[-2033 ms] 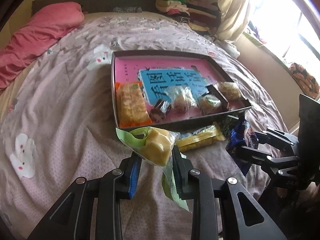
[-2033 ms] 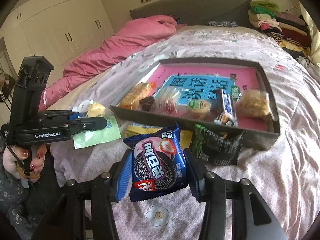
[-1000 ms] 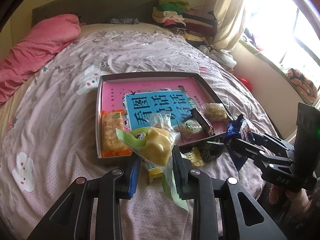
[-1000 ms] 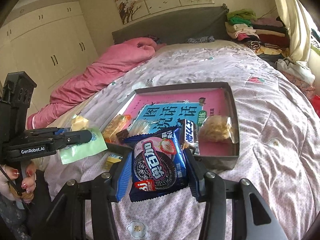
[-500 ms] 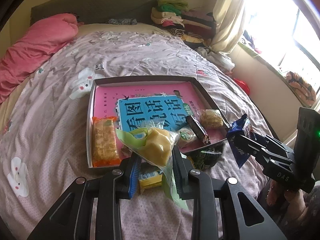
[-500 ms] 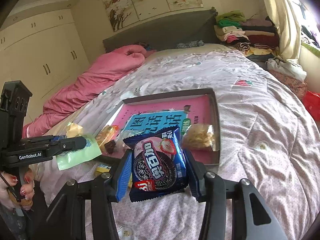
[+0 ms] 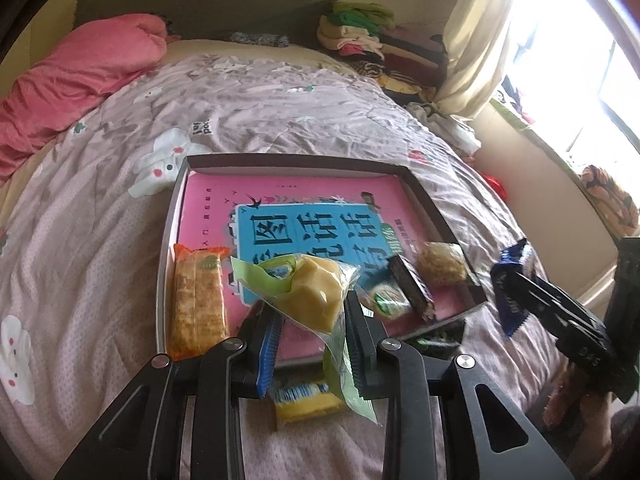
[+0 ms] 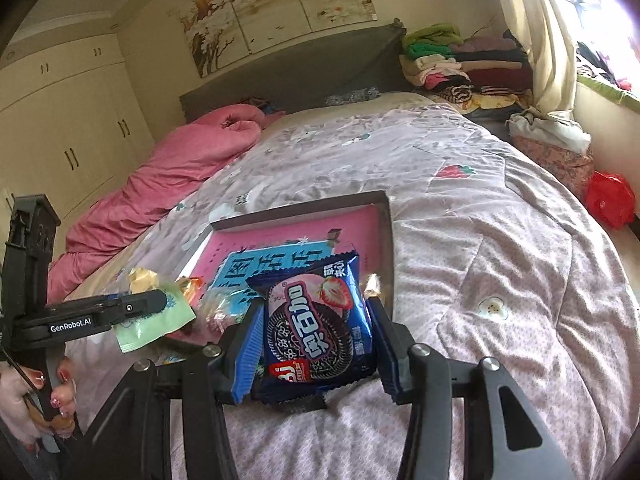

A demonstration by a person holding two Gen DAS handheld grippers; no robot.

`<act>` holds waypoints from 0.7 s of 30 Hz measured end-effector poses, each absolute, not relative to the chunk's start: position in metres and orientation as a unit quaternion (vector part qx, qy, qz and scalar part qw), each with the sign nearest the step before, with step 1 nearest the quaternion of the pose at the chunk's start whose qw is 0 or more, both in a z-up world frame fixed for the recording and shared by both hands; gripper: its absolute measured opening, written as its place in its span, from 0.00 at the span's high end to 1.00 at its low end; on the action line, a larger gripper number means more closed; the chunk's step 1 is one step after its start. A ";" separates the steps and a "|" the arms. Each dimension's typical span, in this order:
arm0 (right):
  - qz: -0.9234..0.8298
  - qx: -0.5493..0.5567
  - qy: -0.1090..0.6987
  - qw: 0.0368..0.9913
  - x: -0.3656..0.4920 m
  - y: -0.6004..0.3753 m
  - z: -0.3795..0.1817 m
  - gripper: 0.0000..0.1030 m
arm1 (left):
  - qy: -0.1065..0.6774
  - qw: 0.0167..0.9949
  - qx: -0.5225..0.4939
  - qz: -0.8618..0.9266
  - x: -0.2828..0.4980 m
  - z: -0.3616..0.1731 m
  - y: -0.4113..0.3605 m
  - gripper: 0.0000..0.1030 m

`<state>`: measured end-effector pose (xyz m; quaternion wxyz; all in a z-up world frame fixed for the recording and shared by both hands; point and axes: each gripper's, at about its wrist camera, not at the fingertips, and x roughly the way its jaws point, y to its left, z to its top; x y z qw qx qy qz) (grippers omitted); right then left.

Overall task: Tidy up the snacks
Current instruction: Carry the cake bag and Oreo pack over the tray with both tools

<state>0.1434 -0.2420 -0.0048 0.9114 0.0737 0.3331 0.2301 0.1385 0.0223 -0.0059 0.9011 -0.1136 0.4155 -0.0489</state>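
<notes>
I see the tray's (image 7: 424,196) far half bare and reachable; packets (image 7: 196,300) crowd its near edge, and its raised rim stands between.

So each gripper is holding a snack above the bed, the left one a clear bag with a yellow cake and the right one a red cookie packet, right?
Nearly. The right gripper is shut on a blue cookie packet, not a red one; the right wrist view shows it plainly. The rest stands: the left gripper holds the clear bag with a yellow cake above the bed.
</notes>
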 end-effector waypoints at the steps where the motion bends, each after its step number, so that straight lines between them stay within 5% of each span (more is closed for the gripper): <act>1: 0.229 0.074 0.334 0.911 0.145 -0.242 -0.005 0.52 | 0.415 0.902 -0.111 -0.045 0.141 -0.007 0.022 0.70; 21: 0.194 0.066 0.357 0.911 0.181 -0.228 -0.023 0.52 | 0.429 0.896 -0.117 -0.005 0.154 -0.039 0.039 0.68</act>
